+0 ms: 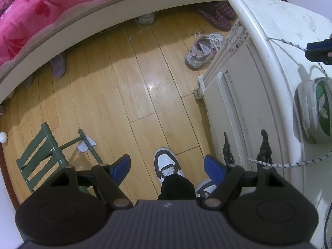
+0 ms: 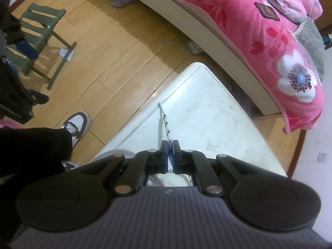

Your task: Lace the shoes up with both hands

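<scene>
A white and green shoe stands on the white cabinet top at the right edge of the left wrist view. Its white speckled lace runs across the cabinet top, and my right gripper is shut on it, with the lace tip sticking out past the pads. In the left wrist view the same right gripper holds the lace taut. The lace's other end hangs loose over the cabinet front. My left gripper is open and holds nothing, pointing down at the floor beside the cabinet. The right wrist view mostly hides the shoe.
A person's feet in white and grey sneakers stand on the wooden floor below my left gripper. A green folding stool is at the left. A bed with a pink floral blanket lies behind, with other shoes near it.
</scene>
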`<state>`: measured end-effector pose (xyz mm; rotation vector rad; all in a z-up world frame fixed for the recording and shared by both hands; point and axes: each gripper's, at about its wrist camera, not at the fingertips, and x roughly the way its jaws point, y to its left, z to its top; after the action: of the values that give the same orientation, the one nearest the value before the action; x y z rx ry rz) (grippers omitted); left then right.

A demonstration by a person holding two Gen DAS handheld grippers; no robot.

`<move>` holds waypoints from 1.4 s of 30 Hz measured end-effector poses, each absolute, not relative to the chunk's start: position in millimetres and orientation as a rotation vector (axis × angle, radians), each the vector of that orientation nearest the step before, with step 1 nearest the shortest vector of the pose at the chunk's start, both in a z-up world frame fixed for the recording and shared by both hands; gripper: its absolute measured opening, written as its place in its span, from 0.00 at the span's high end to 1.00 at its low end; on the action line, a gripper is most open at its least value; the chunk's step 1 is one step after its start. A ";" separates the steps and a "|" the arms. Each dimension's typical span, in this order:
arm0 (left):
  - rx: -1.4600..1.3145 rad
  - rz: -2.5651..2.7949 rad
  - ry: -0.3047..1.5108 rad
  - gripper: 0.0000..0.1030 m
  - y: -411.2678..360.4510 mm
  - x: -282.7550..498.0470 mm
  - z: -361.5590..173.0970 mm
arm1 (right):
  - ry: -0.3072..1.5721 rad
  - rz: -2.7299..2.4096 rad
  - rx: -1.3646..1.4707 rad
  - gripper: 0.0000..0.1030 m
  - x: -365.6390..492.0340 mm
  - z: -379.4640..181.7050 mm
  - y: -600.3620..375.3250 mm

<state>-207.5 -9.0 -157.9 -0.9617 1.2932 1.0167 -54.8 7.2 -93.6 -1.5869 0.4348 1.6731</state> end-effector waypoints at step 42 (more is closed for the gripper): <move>-0.770 1.081 0.812 0.03 -0.3 -199.7 -108.0 | 0.824 1.622 -1.364 0.80 -3.8 -97.7 54.9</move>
<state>-199.7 -0.3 -108.0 -0.7702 0.8120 1.0814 -3.8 54.9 -97.7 -1.3643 0.8241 1.6216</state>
